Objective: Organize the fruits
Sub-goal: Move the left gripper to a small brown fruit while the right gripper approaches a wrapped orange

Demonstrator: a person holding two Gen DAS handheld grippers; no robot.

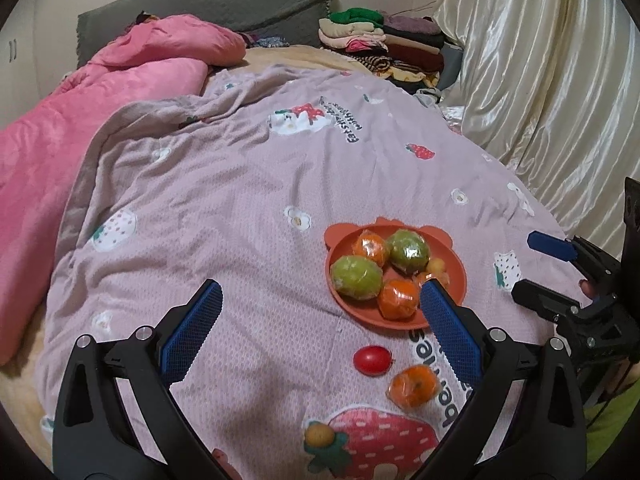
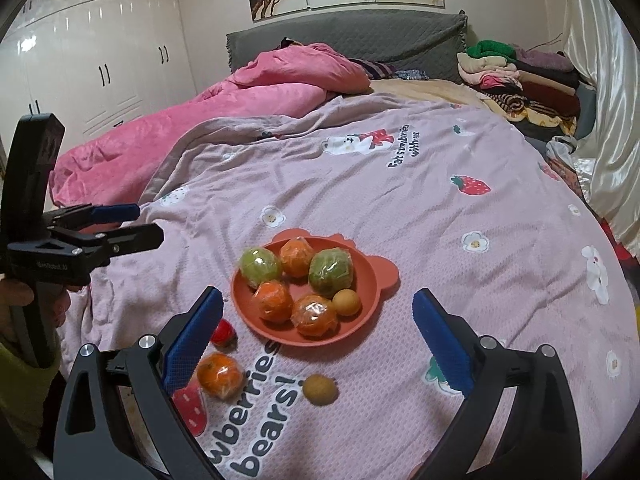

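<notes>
An orange bear-eared plate (image 2: 372, 280) sat on a mauve strawberry-print blanket (image 2: 400, 184), holding two green fruits (image 2: 330, 272), three plastic-wrapped oranges (image 2: 314, 315) and one small tan fruit (image 2: 346, 301). Three pieces lay loose on the blanket just in front of it: a red tomato (image 1: 372, 360), another wrapped orange (image 1: 414, 385) and a small brown fruit (image 2: 319, 389). The left gripper (image 1: 320, 320) hovered above the loose tomato, jaws spread wide and empty. The right gripper (image 2: 318, 332) hung over the plate's near edge, its blue pads likewise wide apart, gripping nothing. Behind lay a pink duvet (image 2: 208, 120), folded clothes (image 2: 524, 80) and white wardrobes (image 2: 100, 60).
</notes>
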